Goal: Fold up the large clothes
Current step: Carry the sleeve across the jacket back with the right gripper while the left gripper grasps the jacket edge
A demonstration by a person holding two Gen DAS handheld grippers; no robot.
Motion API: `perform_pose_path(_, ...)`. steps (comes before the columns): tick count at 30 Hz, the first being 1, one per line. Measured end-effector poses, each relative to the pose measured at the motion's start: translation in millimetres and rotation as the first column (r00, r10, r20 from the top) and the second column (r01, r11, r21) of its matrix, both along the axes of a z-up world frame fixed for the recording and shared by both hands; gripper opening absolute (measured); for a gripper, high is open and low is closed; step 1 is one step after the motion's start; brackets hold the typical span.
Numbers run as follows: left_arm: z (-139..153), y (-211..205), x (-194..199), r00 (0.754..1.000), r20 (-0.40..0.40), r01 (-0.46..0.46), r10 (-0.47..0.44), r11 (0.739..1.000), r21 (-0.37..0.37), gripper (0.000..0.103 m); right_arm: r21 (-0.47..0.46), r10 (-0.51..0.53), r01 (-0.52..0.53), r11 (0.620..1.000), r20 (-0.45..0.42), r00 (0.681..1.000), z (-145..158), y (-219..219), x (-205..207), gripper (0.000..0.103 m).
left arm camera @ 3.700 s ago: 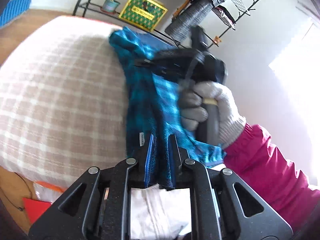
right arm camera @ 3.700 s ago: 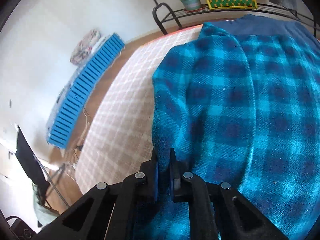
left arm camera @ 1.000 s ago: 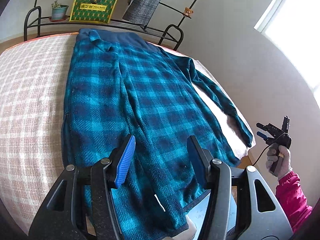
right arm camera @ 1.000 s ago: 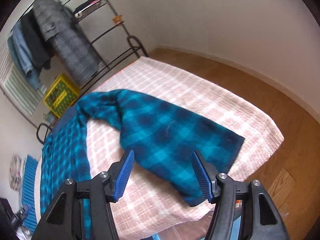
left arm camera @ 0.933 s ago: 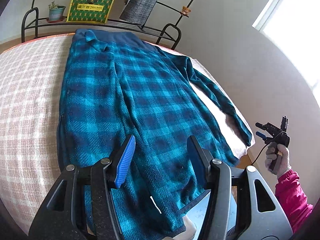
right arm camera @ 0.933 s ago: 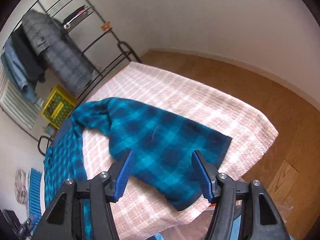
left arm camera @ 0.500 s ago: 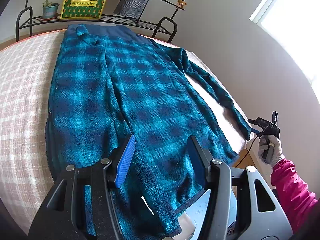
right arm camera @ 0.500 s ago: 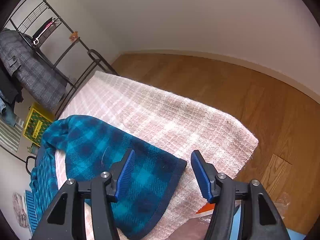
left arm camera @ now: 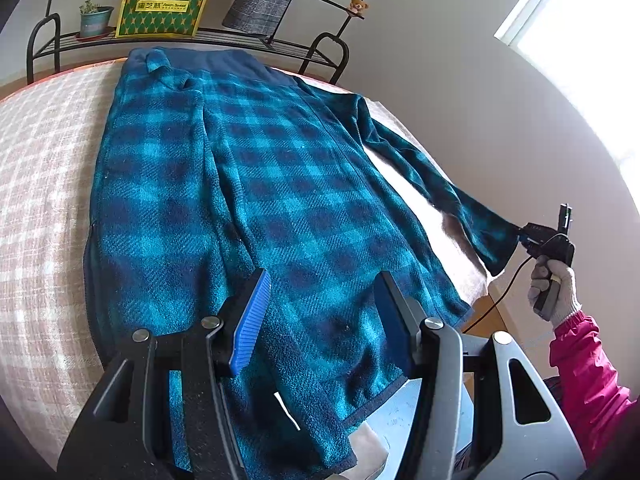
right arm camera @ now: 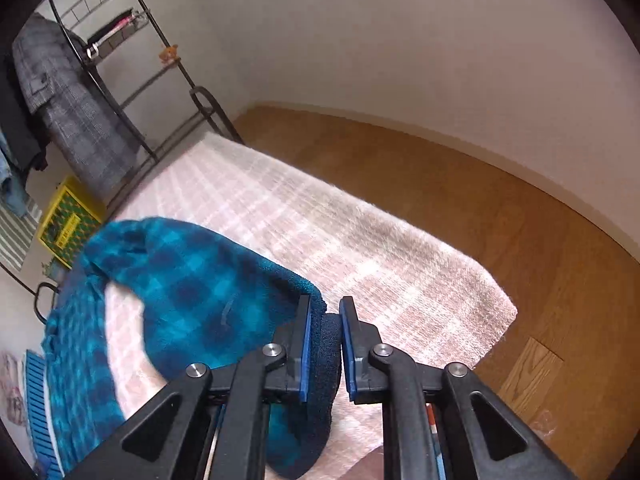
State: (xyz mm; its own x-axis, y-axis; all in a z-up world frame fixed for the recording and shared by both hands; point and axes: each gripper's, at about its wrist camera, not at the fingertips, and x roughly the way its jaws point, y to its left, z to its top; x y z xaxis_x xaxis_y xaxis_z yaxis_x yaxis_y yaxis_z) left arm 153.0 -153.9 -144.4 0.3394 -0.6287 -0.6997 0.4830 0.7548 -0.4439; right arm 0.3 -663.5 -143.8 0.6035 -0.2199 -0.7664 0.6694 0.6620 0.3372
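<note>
A large blue plaid fleece garment lies spread lengthwise on a pink checked table, its hem hanging over the near edge. My left gripper is open and empty, hovering above the hem. The garment's right sleeve stretches out to the table's right edge. My right gripper is shut on the sleeve's cuff; it also shows in the left wrist view, held by a gloved hand and lifting the cuff off the table corner.
A black metal rack stands behind the table with a yellow-green box, a small potted plant and a hanging grey coat. Wooden floor lies to the right. A bright window is at upper right.
My right gripper moved in on the sleeve's cuff and closed on it, lifting it off the table corner. My left gripper stayed open over the hem, shifting slightly.
</note>
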Motion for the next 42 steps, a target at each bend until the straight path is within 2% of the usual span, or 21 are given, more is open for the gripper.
perform_pose_path(4, 0.8, -0.5, -2.0, 1.000, 0.001, 0.001, -0.001, 1.000, -0.003, 0.055, 0.011, 0.072, -0.076, 0.997, 0.181, 0.981, 50.3, 30.0, -6.8, 0.011)
perform_pose_path(8, 2.4, 1.8, -4.9, 1.000, 0.002, -0.001, 0.001, 1.000, -0.011, 0.055, 0.038, 0.209, -0.232, 0.972, 0.317, 0.925, 79.9, 67.8, -4.2, 0.011)
perform_pose_path(13, 4.4, 6.9, -8.1, 1.000, 0.008, -0.009, 0.009, 1.000, -0.016, 0.055, -0.025, 0.342, -0.353, 0.935, 0.316, 0.885, 95.3, 118.1, 15.0, 0.011)
perform_pose_path(15, 4.7, 9.9, -7.8, 1.000, 0.006, -0.020, 0.020, 1.000, -0.018, 0.055, -0.043, 0.408, -0.415, 0.909, 0.302, 0.862, 93.5, 143.1, 25.3, 0.011)
perform_pose_path(17, 5.7, 14.6, -6.4, 0.999, 0.003, -0.035, 0.035, 0.999, -0.023, 0.055, -0.056, 0.495, -0.500, 0.864, 0.275, 0.824, 89.4, 173.6, 38.2, 0.011)
perform_pose_path(19, 6.4, 20.2, -5.0, 0.999, -0.002, -0.052, 0.052, 0.998, -0.035, 0.055, -0.083, 0.599, -0.598, 0.797, 0.235, 0.765, 82.8, 210.5, 47.9, 0.011)
perform_pose_path(21, 6.3, 26.5, -3.2, 0.997, -0.008, -0.071, 0.071, 0.996, -0.044, 0.055, -0.085, 0.704, -0.704, 0.705, 0.198, 0.682, 72.8, 252.3, 54.6, 0.011)
perform_pose_path(23, 4.8, 32.7, -1.2, 0.996, -0.017, -0.091, 0.090, 0.995, -0.049, 0.055, -0.052, 0.795, -0.800, 0.598, 0.172, 0.582, 56.2, 292.2, 57.8, 0.011)
perform_pose_path(24, 3.3, 34.8, 0.4, 0.995, -0.023, -0.100, 0.099, 0.994, -0.050, 0.055, -0.031, 0.839, -0.846, 0.532, 0.154, 0.522, 45.0, 313.5, 57.9, 0.011)
perform_pose_path(26, -0.1, 38.5, 1.8, 0.993, -0.039, -0.116, 0.114, 0.992, -0.051, 0.055, -0.005, 0.914, -0.915, 0.403, 0.056, 0.402, 17.0, 355.2, 55.8, 0.011)
perform_pose_path(27, -2.3, 39.8, 2.5, 0.991, -0.051, -0.123, 0.120, 0.991, -0.054, 0.055, 0.001, 0.935, -0.935, 0.354, -0.004, 0.354, 1.4, 370.6, 53.0, 0.011)
perform_pose_path(29, -6.2, 40.3, 3.5, 0.989, -0.076, -0.128, 0.123, 0.990, -0.064, 0.055, 0.060, 0.953, -0.953, 0.298, -0.078, 0.293, -28.6, 388.3, 50.1, 0.011)
perform_pose_path(32, -10.8, 33.3, 3.5, 0.987, -0.109, -0.123, 0.115, 0.990, -0.073, 0.055, 0.109, 0.956, -0.956, 0.271, -0.143, 0.255, -51.5, 390.5, 47.2, 0.011)
perform_pose_path(34, -15.5, 24.3, 2.5, 0.986, -0.133, -0.113, 0.103, 0.991, -0.076, 0.055, 0.133, 0.964, -0.958, 0.252, -0.120, 0.237, -46.4, 384.2, 46.4, 0.022)
perform_pose_path(36, -21.6, 11.0, 2.0, 0.983, -0.165, -0.091, 0.076, 0.992, -0.085, 0.055, 0.143, 0.970, -0.960, 0.242, -0.070, 0.234, -30.4, 377.5, 49.5, 0.035)
perform_pose_path(38, -28.8, -5.1, 0.5, 0.982, -0.185, -0.061, 0.045, 0.995, -0.080, 0.055, 0.121, 0.972, -0.965, 0.234, -0.023, 0.233, -12.2, 366.2, 51.6, 0.035)
perform_pose_path(40, -36.0, -21.9, -1.8, 0.980, -0.199, -0.029, 0.014, 0.997, -0.072, 0.055, 0.085, 0.964, -0.961, 0.264, -0.008, 0.264, 2.7, 349.5, 58.2, 0.035)
perform_pose_path(42, -42.8, -36.9, -3.8, 0.978, -0.208, -0.002, -0.010, 0.998, -0.056, 0.056, 0.061, 0.946, -0.945, 0.323, 0.002, 0.323, 14.0, 330.3, 73.1, 0.035)
